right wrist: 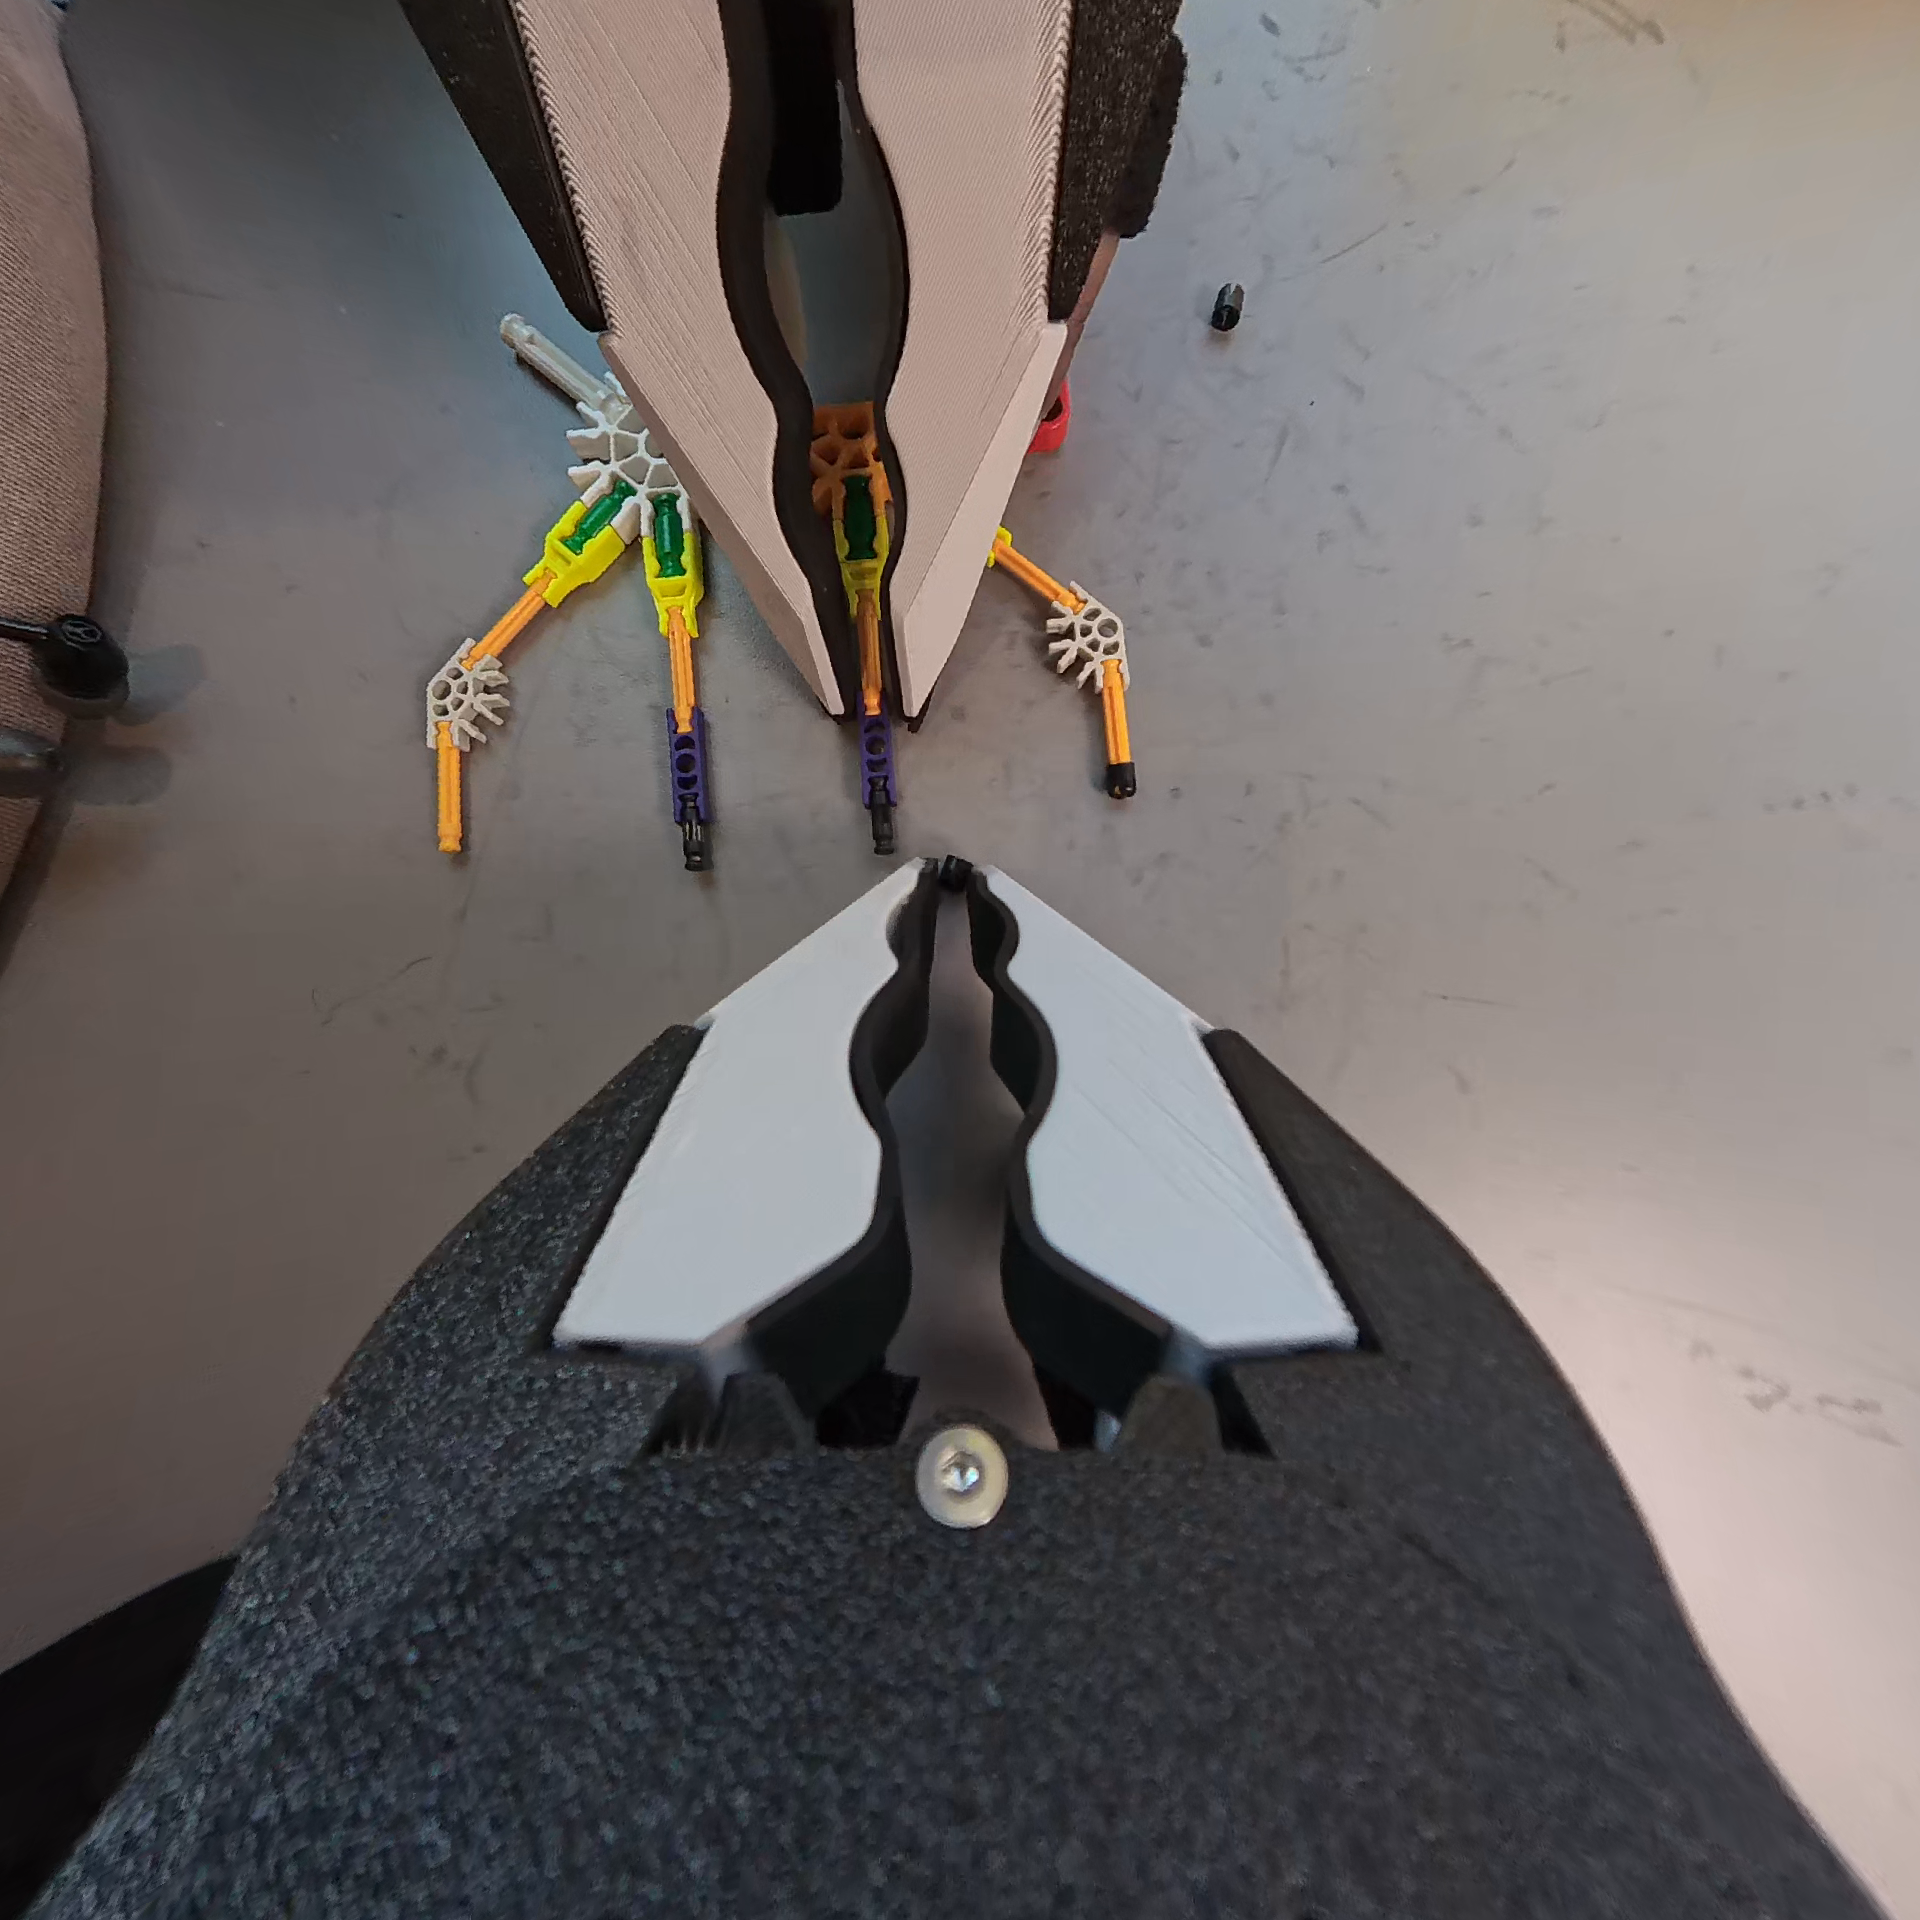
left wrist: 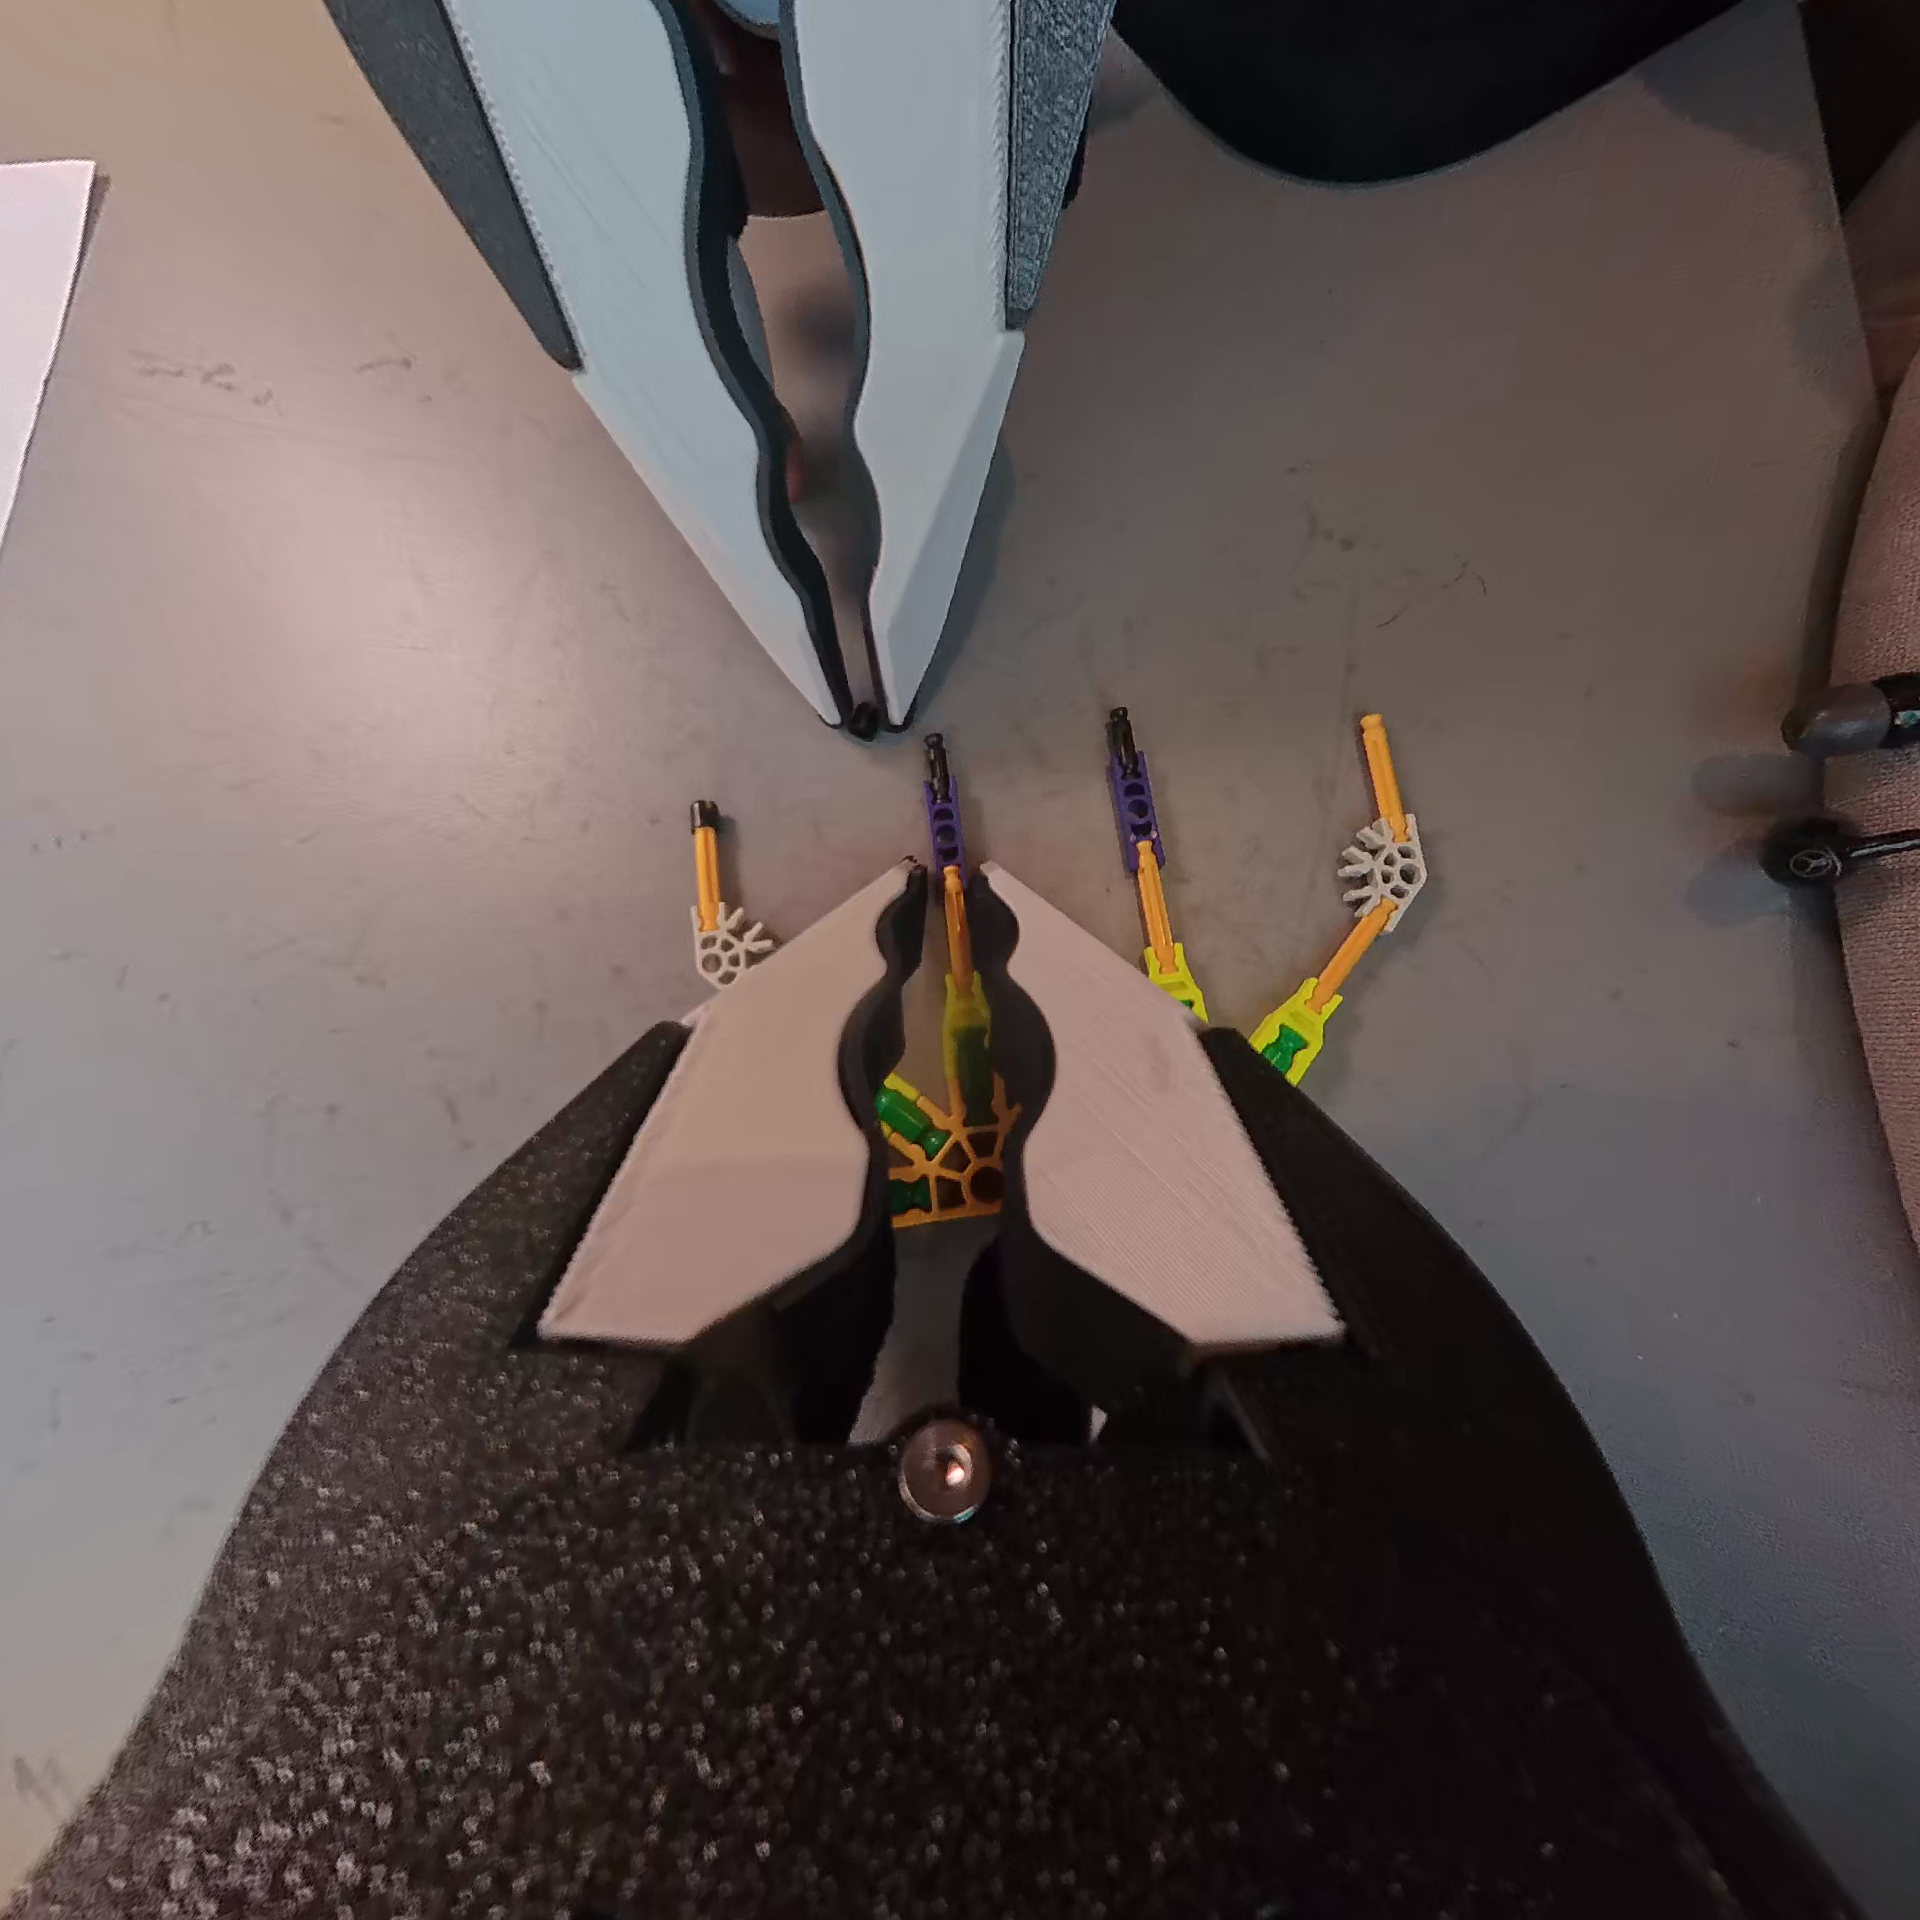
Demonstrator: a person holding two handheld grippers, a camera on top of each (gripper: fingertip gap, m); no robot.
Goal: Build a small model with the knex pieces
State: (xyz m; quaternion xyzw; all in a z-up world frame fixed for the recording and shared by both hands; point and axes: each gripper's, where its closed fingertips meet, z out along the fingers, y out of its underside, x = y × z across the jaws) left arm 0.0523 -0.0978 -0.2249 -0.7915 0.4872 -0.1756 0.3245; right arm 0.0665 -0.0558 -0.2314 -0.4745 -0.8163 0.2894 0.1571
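Two grippers faced each other tip to tip over a grey table [left wrist: 364, 623]; the left gripper [left wrist: 943, 873] was clenched on an orange rod [left wrist: 962, 935] of a fan-shaped toy assembly [right wrist: 681, 623] lying flat on the table; that rod ran into a purple connector [left wrist: 945, 831] ending in a black pin [left wrist: 937, 756]; the right gripper [right wrist: 951, 871] pinched a small black cap [right wrist: 951, 869] at its very tips, just beside that pin but apart from it; a like black cap [right wrist: 1227, 305] lay loose well apart; a red piece [right wrist: 1051, 421] sat behind the left gripper.
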